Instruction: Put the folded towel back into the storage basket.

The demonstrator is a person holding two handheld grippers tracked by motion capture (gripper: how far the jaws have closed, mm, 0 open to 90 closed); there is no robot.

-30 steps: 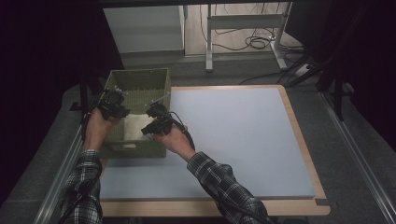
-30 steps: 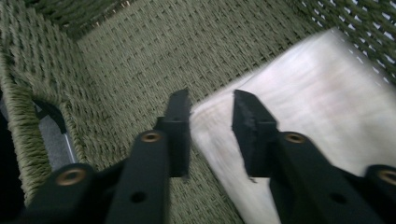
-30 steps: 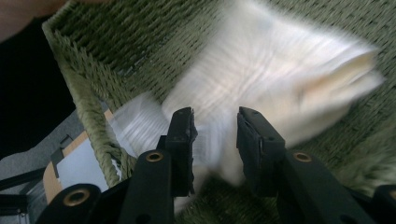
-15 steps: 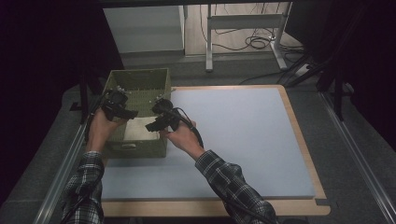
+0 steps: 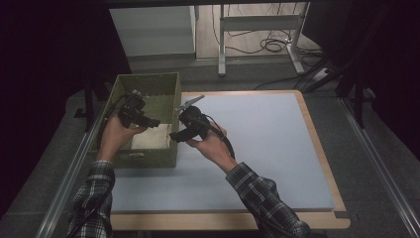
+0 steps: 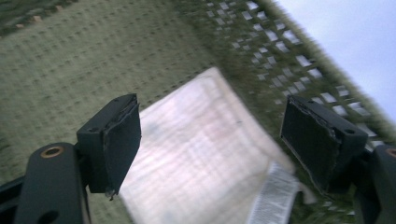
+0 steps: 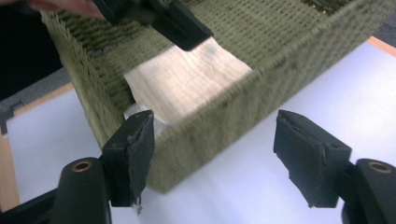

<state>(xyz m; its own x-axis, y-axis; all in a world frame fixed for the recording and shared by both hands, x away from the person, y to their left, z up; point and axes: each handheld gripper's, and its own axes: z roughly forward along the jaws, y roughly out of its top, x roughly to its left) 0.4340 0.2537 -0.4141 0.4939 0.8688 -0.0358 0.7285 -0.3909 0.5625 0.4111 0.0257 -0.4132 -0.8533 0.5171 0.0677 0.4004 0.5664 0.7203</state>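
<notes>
White care tag (image 6: 275, 198) on folded cloth (image 6: 201, 154)

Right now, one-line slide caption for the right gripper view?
Right gripper, jaws open, faces a corner of the green woven basket holding a folded pale cloth.

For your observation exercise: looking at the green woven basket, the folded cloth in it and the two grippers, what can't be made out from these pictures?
- Folded cloth: high view, its left part is hidden by the left gripper and hand.
- Cloth's label: left gripper view, print blurred, cut by the bottom edge.
- Basket: right gripper view, cut by the top edge.
- Right gripper: high view, jaws too small to judge.
</notes>
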